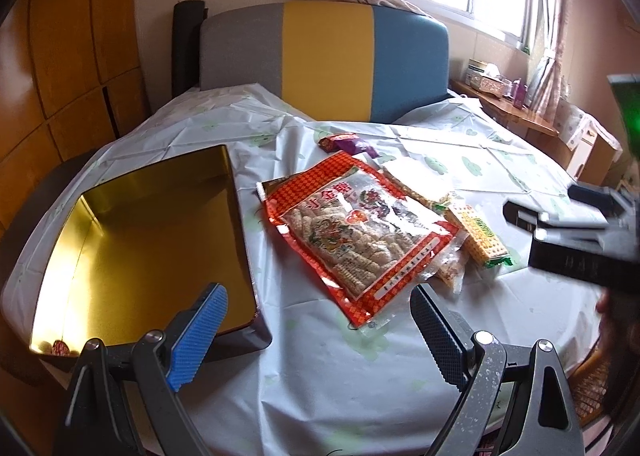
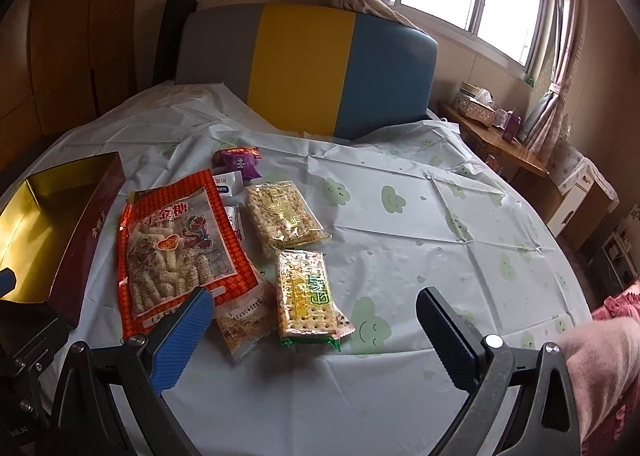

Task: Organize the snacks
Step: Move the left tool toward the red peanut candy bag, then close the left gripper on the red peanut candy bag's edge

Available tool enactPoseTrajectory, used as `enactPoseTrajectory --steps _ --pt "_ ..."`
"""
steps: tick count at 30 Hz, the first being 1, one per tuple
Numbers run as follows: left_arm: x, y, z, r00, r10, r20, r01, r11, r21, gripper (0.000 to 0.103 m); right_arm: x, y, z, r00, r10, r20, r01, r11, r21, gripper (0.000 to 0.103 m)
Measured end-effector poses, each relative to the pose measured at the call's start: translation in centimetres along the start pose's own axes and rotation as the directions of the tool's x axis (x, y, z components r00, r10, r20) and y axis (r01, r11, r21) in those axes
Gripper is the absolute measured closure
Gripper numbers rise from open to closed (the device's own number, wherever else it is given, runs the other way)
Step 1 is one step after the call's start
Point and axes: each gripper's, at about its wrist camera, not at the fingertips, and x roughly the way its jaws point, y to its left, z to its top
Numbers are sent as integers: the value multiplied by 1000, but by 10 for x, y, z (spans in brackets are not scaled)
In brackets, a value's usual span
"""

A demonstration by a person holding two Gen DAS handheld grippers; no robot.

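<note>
An empty box with a gold lining (image 1: 152,240) (image 2: 36,223) sits on the table at the left. To its right lies a pile of snacks: a large red bag of puffed candy (image 1: 356,232) (image 2: 180,244), a green-edged cracker pack (image 1: 478,236) (image 2: 306,296), a clear pack of rice crackers (image 2: 282,213), a small purple packet (image 1: 350,143) (image 2: 238,161) and a tan packet (image 2: 244,320) half under the red bag. My left gripper (image 1: 320,332) is open, low in front of the red bag. My right gripper (image 2: 316,328) is open just short of the cracker pack.
The round table wears a pale cloth with green cloud faces (image 2: 440,215). A grey, yellow and blue chair back (image 1: 324,59) stands behind it. A wooden side table (image 2: 492,139) with boxes is at the right under the window. A pink sleeve (image 2: 600,368) shows at lower right.
</note>
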Motion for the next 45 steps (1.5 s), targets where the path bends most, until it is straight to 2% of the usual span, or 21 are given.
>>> enactPoseTrajectory --steps 5,11,17,18,21,26,30,33,37,41,45 --pt "1 -7 6 999 -39 -3 39 999 9 10 6 -19 27 1000 -2 12 2 998 -58 0" --pt "10 -18 15 994 -103 -41 103 995 3 10 31 -55 53 1000 0 31 1 999 -35 0" --pt "28 -35 28 980 -182 -85 182 983 -6 10 68 -83 43 999 36 4 -36 999 35 0" --pt "34 -38 31 979 -181 -93 181 983 -13 10 74 -86 42 999 44 -27 -43 997 59 0" --pt "50 -43 38 971 -197 -133 192 980 -52 9 79 -90 43 998 61 -25 -59 994 98 0" --pt "76 -43 49 968 -170 -183 147 980 -135 9 78 -93 44 995 98 -19 -95 988 122 0" --pt "95 -29 51 956 -185 -229 119 954 -274 9 77 -91 45 993 118 -18 -115 987 116 0" --pt "108 -21 51 947 -186 -263 90 937 -337 9 76 -88 46 991 131 -13 -129 986 102 0" --pt "117 -13 48 936 -183 -300 55 920 -389 8 73 -87 47 990 144 0 -144 985 96 0" --pt "123 -7 46 930 -195 -310 50 906 -420 4 73 -89 47 988 157 -1 -156 983 101 0" --pt "133 -11 41 917 -212 -339 49 902 -430 2 74 -86 47 985 173 -8 -172 981 85 0"
